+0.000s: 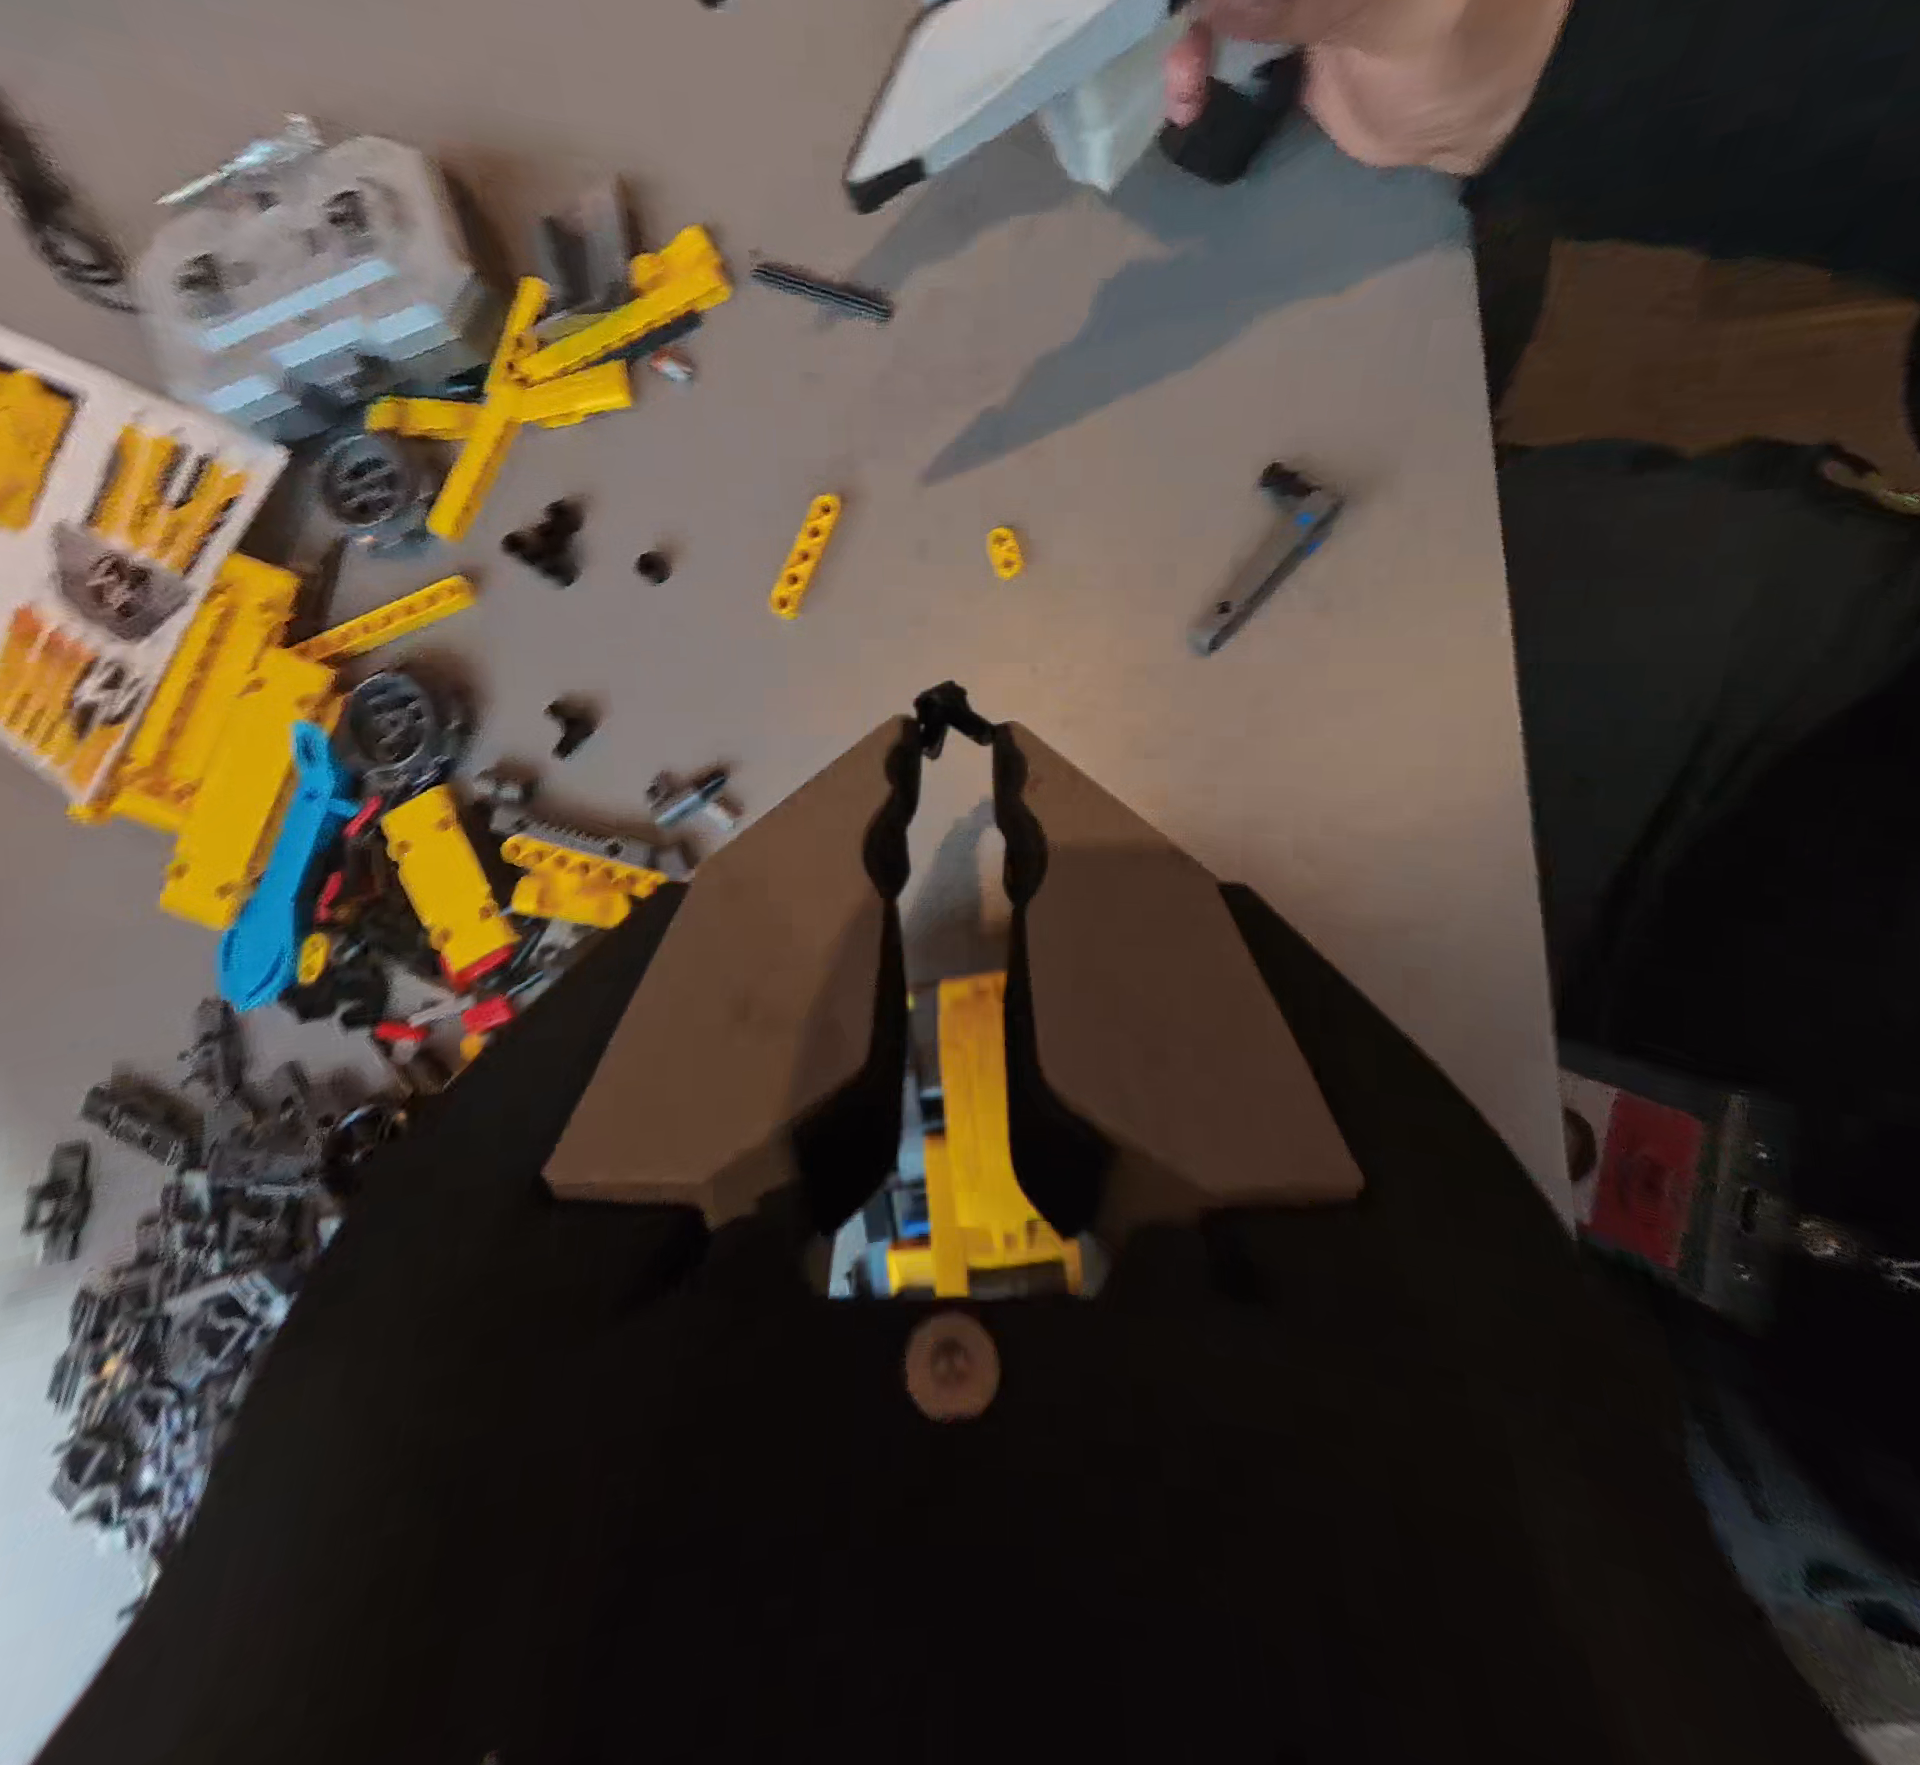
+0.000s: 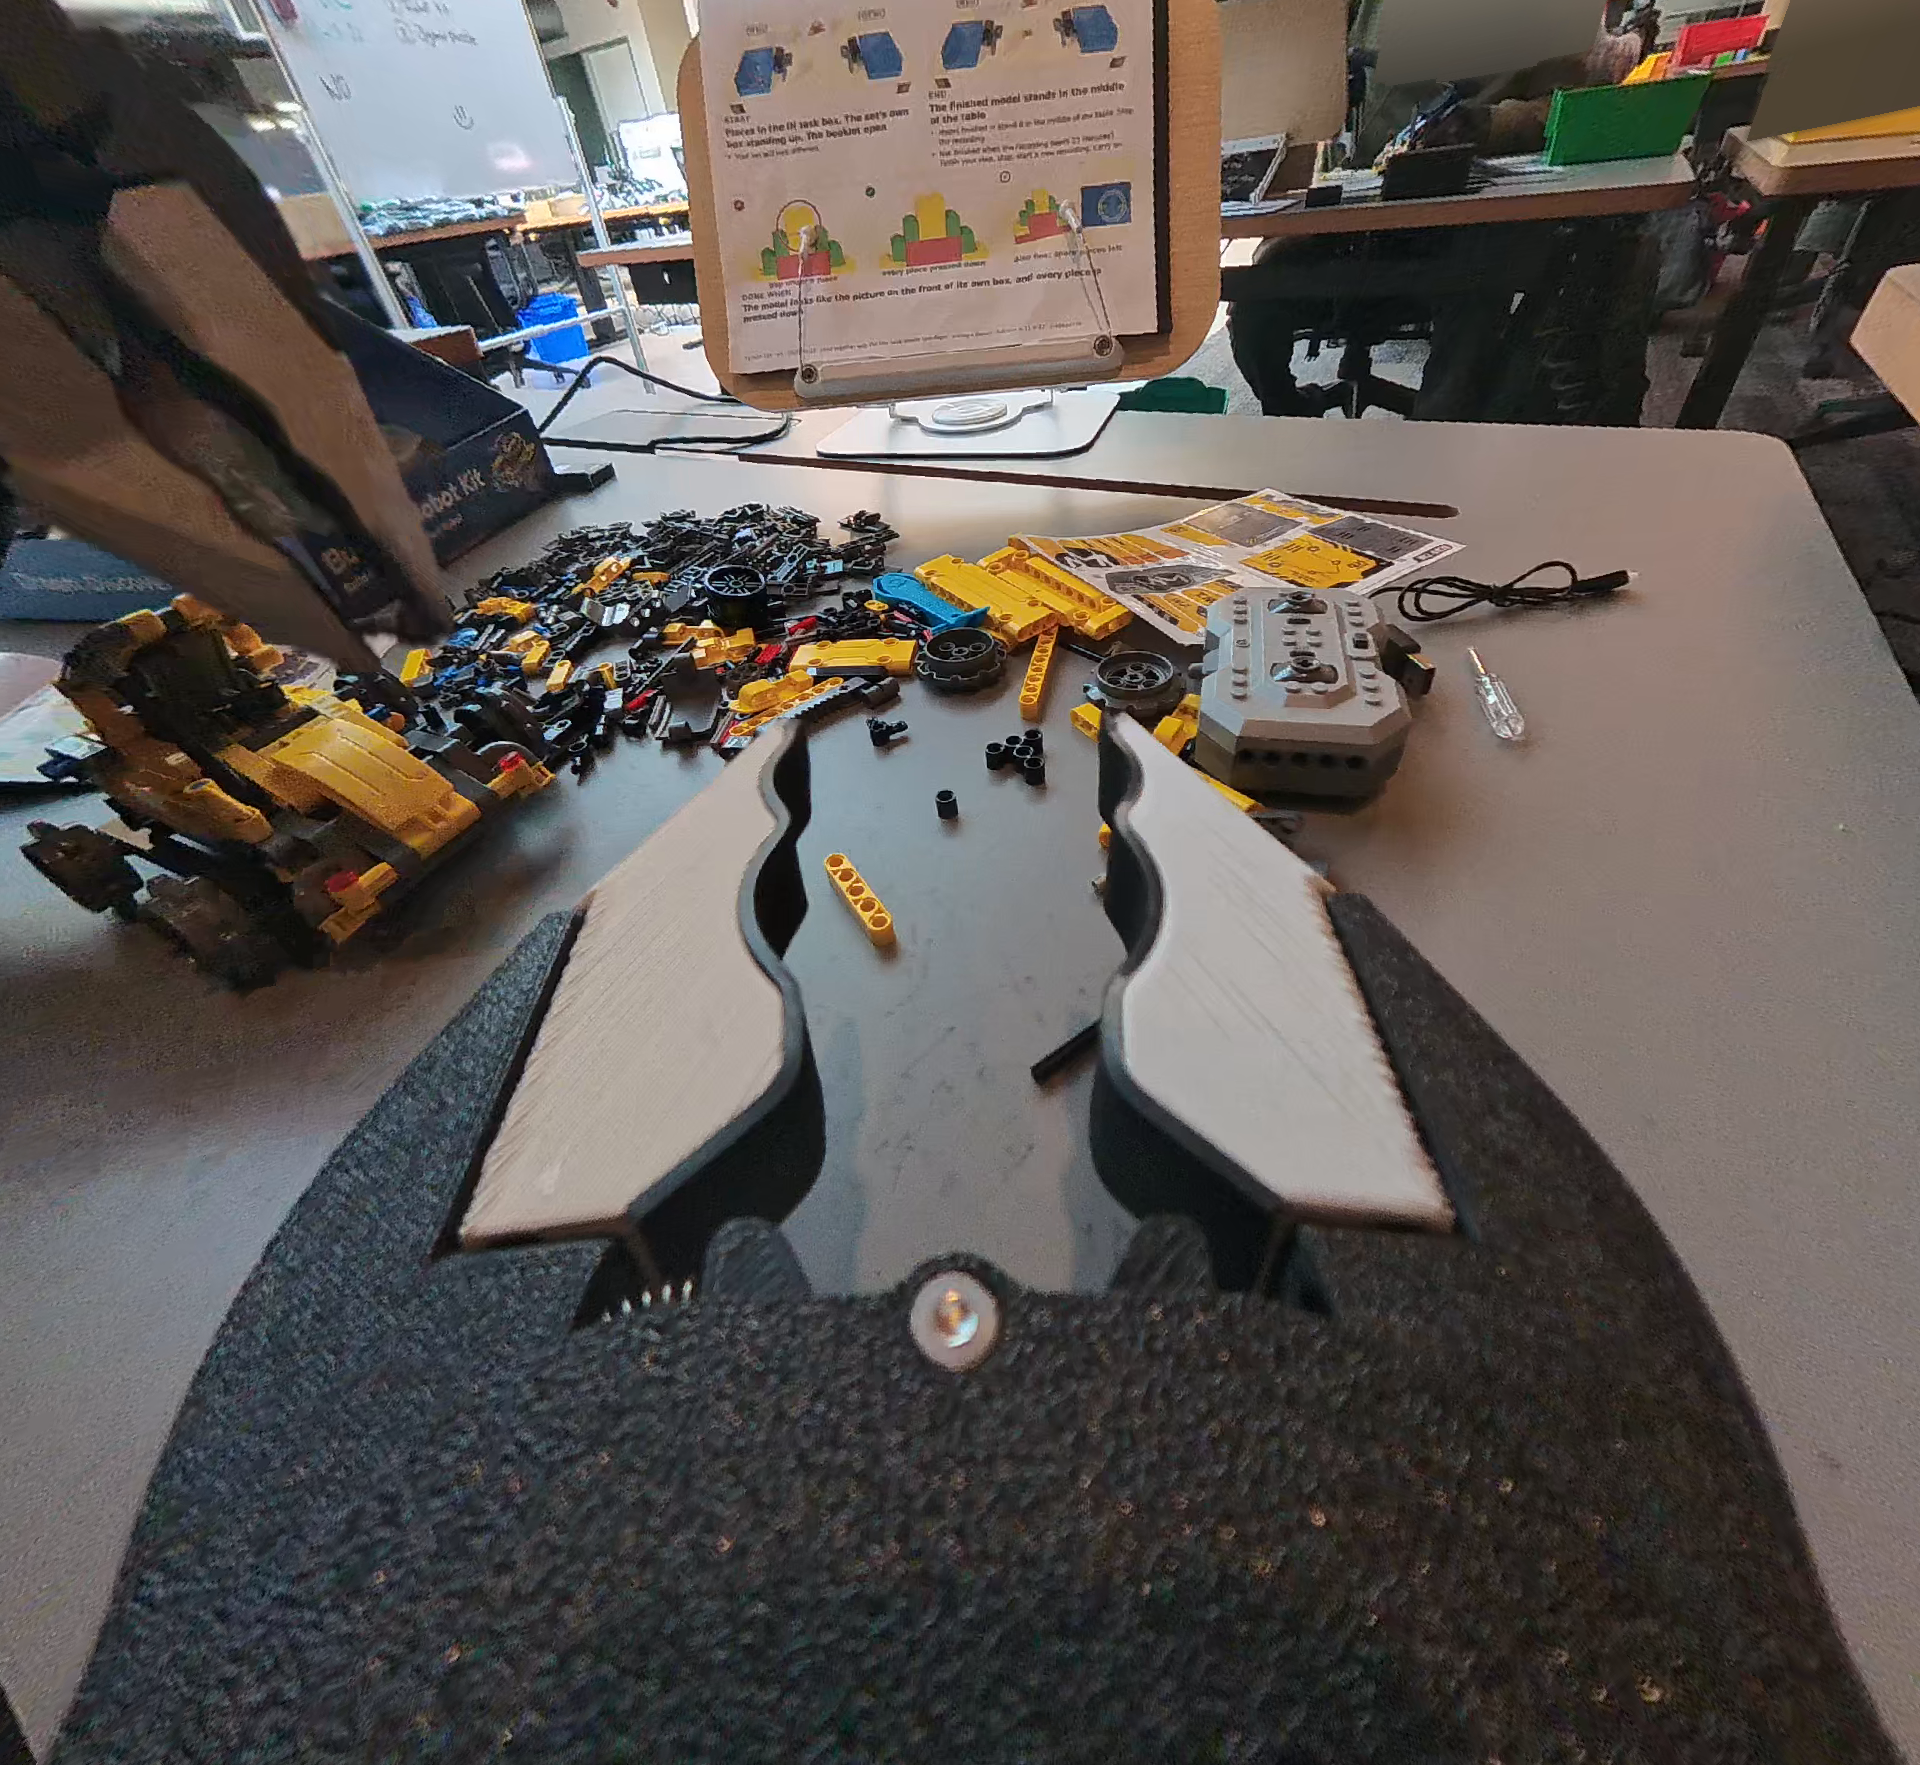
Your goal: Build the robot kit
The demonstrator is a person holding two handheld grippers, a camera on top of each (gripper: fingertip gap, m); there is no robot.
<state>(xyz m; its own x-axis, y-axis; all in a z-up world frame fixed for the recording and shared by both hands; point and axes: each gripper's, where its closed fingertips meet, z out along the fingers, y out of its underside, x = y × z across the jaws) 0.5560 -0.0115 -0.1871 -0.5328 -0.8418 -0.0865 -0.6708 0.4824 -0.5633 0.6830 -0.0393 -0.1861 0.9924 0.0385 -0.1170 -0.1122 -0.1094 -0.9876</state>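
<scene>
The left hand-held gripper (image 1: 951, 728), at the centre of the left wrist view, is clenched on a small black piece (image 1: 943, 705) pinched at its fingertips, above the grey counter (image 1: 1195, 759). Under its fingers, lower centre, part of a yellow and black toy vehicle (image 1: 971, 1144) shows. In the right wrist view this vehicle (image 2: 281, 790) sits at the left edge, with the left hand-held gripper (image 2: 405, 635) above it, blurred.

The right hand-held gripper (image 2: 951, 780) is released, its fingers spread wide just above the counter (image 2: 1558, 936). Between them lie a short yellow beam (image 2: 860, 897), a tiny black peg (image 2: 947, 803) and a thin black rod (image 2: 1065, 1052). Beyond its tips, across the middle of the frame, a heap of loose black and yellow building pieces (image 2: 665, 635) spreads out. A grey motor block (image 2: 1299, 687) sits just right of the tips, with a clear-handled screwdriver (image 2: 1494, 695) farther right. At top centre a printed sheet (image 2: 925, 105) stands on a holder.
</scene>
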